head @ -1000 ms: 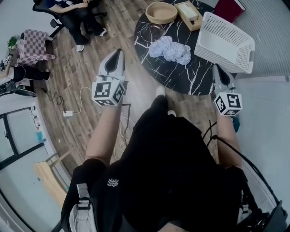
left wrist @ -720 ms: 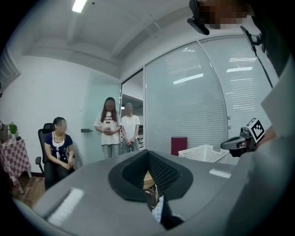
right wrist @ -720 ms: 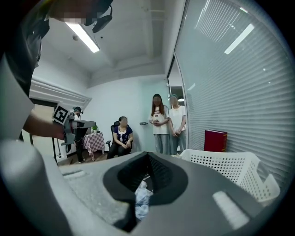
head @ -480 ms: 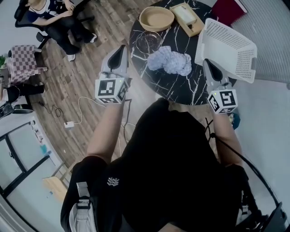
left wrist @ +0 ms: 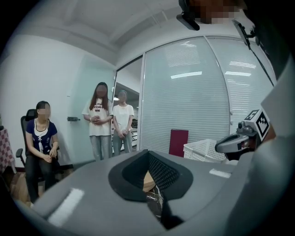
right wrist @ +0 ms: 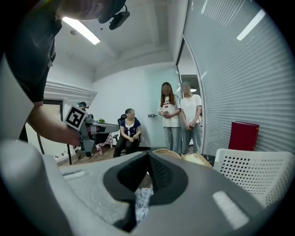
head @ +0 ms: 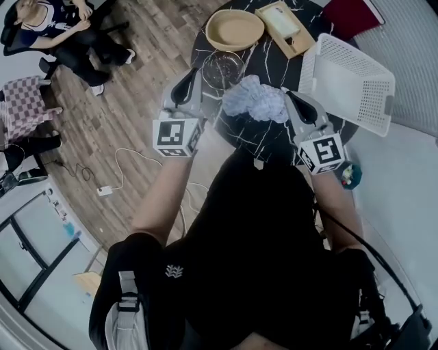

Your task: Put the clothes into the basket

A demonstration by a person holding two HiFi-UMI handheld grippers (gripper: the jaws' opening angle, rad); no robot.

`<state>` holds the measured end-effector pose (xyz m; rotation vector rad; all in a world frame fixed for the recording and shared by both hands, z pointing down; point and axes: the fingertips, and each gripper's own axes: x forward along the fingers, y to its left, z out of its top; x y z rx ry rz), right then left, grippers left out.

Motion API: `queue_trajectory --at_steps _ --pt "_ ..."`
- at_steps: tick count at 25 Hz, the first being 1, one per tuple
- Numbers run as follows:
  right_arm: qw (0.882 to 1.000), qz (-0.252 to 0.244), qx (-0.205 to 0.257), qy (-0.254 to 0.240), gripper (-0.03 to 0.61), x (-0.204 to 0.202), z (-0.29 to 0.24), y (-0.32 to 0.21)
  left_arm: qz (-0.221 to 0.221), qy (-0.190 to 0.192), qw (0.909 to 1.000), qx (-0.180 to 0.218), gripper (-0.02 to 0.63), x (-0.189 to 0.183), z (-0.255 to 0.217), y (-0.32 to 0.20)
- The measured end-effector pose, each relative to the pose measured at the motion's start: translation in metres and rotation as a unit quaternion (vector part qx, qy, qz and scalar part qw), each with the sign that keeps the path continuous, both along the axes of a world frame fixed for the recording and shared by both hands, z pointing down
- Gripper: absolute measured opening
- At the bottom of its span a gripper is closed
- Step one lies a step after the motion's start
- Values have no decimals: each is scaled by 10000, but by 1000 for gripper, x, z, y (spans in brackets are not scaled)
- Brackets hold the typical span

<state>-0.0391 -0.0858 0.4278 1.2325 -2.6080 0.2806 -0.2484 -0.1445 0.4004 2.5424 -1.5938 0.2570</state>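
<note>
Head view: clothes heap (head: 254, 99) long axis left-right; left hand-held gripper (head: 191, 75), right hand-held gripper (head: 288, 95) both closed, empty.

Pale-blue clothes (head: 255, 101), white basket (head: 349, 76), black white-veined table (head: 265, 141)

The dark red board (head: 350, 15) and the seated person (head: 51, 24) are cut off by the head view's top edge. In the right gripper view the clothes (right wrist: 142, 200) show only as a sliver — the right gripper's (right wrist: 148, 159) own body covers the rest.
</note>
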Motion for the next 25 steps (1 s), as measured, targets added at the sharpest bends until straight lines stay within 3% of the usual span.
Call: queue_trajectory --at_steps 6,17,25 --pt "9985 -385 -353 178 2 -21 53 -4 22 91 9999 -114 6 9 23 -3" --pt "9958 -452 -776 191 3 -14 135 5 -26 17 9994 -354 6 33 87 1" --pt "9928 -561 -1050 107 92 -10 165 16 108 17 9986 -518 6 54 123 9"
